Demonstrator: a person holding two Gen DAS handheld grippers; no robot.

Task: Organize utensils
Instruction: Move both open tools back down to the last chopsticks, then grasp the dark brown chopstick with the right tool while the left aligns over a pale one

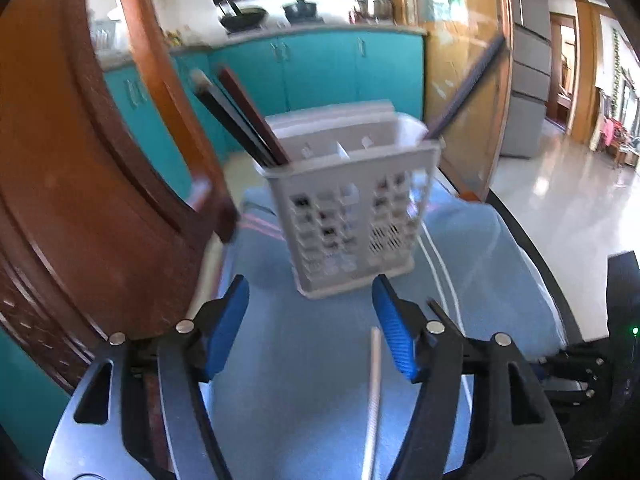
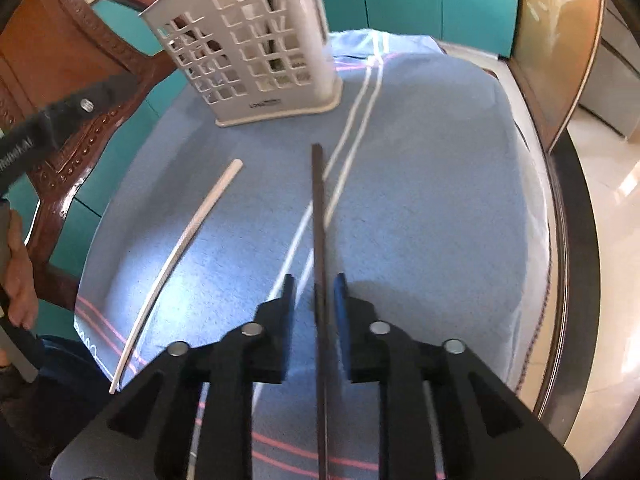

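Covering the table is a pale blue towel (image 2: 420, 200) with white and pink stripes, its far end hanging over a dark, rounded table edge (image 2: 560, 240). Beyond it run teal cabinets (image 1: 320, 72) under a counter bearing a wok (image 1: 242, 18); a carved wooden chair (image 1: 80, 180) stands at the left, and a glossy pale floor (image 1: 560, 200) opens to the right.

A white perforated utensil caddy (image 1: 352, 216) stands upright on the towel's far part, divided into compartments. Several dark chopsticks (image 1: 240, 120) lean out of its left compartment (one looks reddish-brown, though blur makes the count unsure).

A white chopstick (image 2: 180, 248) lies flat on the towel, nearer than the caddy and apart from it.

The left gripper (image 1: 310, 328) hovers low over the towel with its blue pads spread wide and nothing between them; the white chopstick's end lies just beside its right pad.

The right gripper (image 2: 314, 312) has its fingers drawn close about a dark chopstick (image 2: 318, 208), which passes straight between them and points toward the caddy; the right pad appears to touch it, the left stands slightly off.
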